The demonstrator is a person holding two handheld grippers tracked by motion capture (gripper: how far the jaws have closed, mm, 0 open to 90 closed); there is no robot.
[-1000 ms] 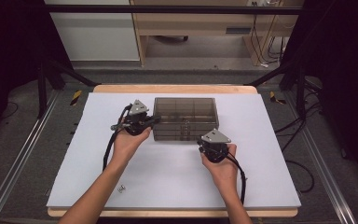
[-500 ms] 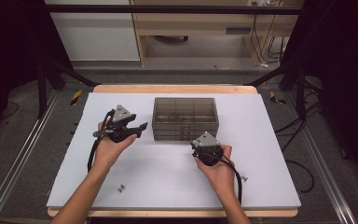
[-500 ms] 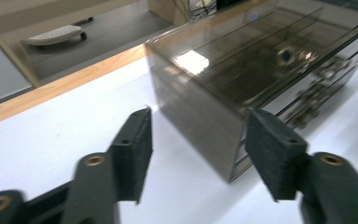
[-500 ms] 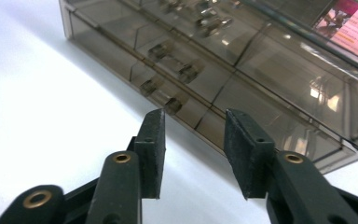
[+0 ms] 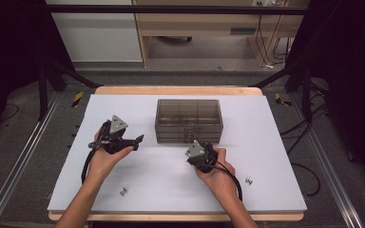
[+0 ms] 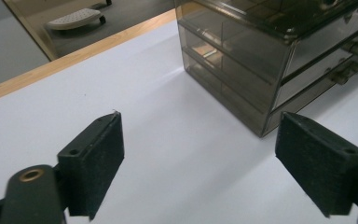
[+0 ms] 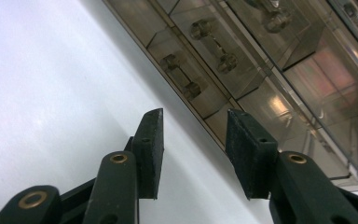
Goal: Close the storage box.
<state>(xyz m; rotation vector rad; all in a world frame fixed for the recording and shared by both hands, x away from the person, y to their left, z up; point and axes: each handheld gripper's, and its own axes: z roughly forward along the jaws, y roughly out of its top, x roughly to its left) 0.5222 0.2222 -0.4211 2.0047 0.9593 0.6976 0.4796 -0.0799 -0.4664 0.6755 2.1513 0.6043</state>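
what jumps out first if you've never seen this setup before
The smoky see-through drawer box stands out first, sitting alone at the middle back of the white table. Next come the two hands holding black grippers: the left gripper off to the box's left with its jaws wide and nothing between them, the right gripper close in front of the drawers, jaws partly open and also empty. Two small metal knobs lie loose near the front edge.

Drawer box [image 5: 189, 119] on the table [image 5: 275, 142], toward its far middle. Left gripper [image 5: 138, 139] left of the box, apart from it. Right gripper [image 5: 203, 153] just before the box's front, near the drawer handles [image 7: 214, 44]. Two small bits near the front edge: one [image 5: 123, 191] left, one [image 5: 249, 180] right.
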